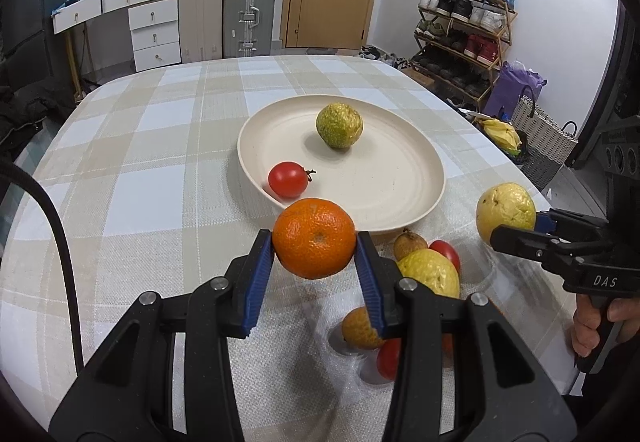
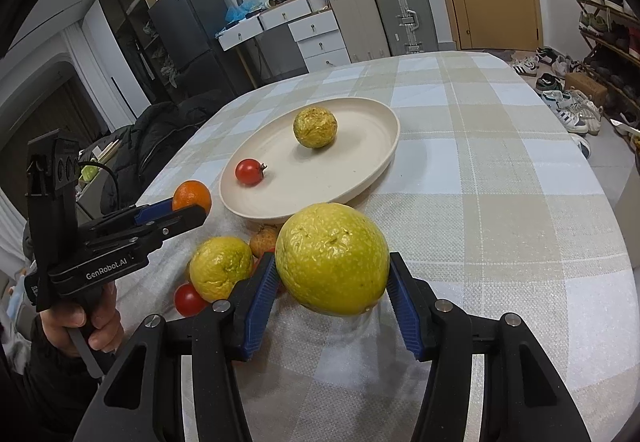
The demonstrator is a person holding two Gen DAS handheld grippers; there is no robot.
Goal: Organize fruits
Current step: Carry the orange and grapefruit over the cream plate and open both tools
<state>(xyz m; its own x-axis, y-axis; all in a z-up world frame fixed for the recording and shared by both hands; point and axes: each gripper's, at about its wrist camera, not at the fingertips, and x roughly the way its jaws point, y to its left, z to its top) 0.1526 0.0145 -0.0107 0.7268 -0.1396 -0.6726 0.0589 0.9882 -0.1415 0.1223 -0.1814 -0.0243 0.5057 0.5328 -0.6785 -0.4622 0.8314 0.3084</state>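
Observation:
My left gripper (image 1: 314, 247) is shut on an orange tangerine (image 1: 314, 238), held above the cloth just short of the cream plate (image 1: 416, 198). My right gripper (image 2: 331, 274) is shut on a large yellow-green citrus (image 2: 332, 258), lifted off the table; this citrus (image 1: 505, 211) also shows at the right of the left wrist view. On the plate (image 2: 360, 178) lie a green-yellow citrus (image 1: 339, 125) and a red tomato (image 1: 288, 179). Loose fruit remains on the cloth: a yellow citrus (image 2: 221, 267), a small brown fruit (image 2: 264, 240) and a tomato (image 2: 188, 299).
The table (image 1: 140, 170) has a beige and white checked cloth. A person's hand (image 2: 80, 326) grips the left tool's handle. Beyond the table stand drawers, suitcases (image 1: 224, 14), a door and a shoe rack (image 1: 464, 26). Bags and a basket (image 1: 540, 138) sit beside the table's right edge.

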